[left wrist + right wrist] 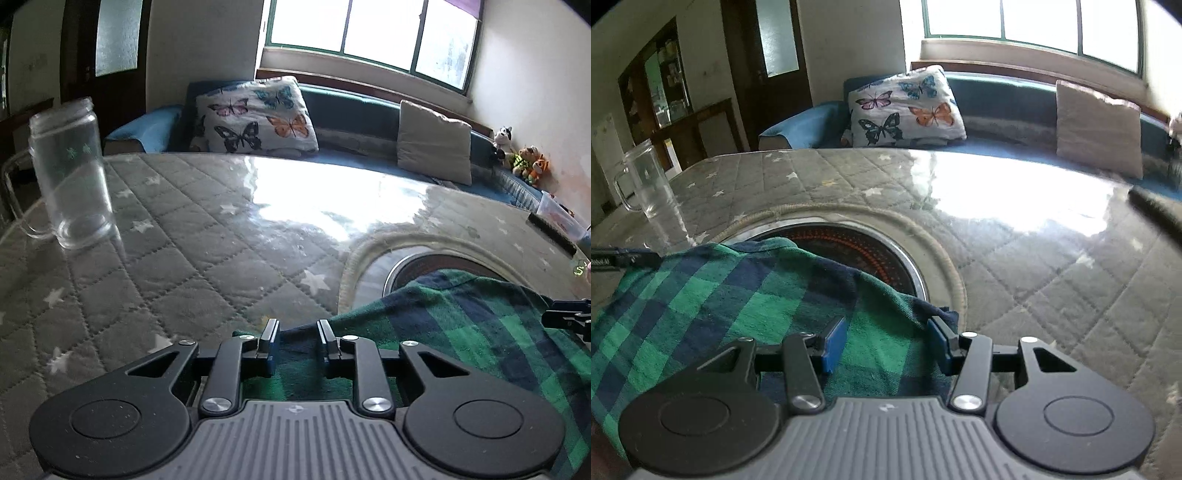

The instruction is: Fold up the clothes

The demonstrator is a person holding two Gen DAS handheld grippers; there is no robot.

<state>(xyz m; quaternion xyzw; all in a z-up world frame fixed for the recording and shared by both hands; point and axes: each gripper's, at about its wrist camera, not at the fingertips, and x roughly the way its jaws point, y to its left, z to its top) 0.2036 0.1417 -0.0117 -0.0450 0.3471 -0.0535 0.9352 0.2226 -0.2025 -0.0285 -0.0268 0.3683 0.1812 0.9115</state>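
A green and navy plaid garment [461, 332] lies on the quilted table, partly over a round built-in heater. It also shows in the right wrist view [738, 302]. My left gripper [297, 332] is open, its fingers either side of the garment's left edge, low over it. My right gripper [890, 332] is open wide over the garment's right corner, with cloth between the fingers. Part of the right gripper shows at the right edge of the left wrist view [569, 317].
A clear glass mug [70, 173] stands on the table at the left, also in the right wrist view [650, 188]. The round heater [857, 254] sits in the table's middle. A dark bar and a plastic tub [554, 221] lie at the far right. A sofa with pillows [258, 114] runs behind.
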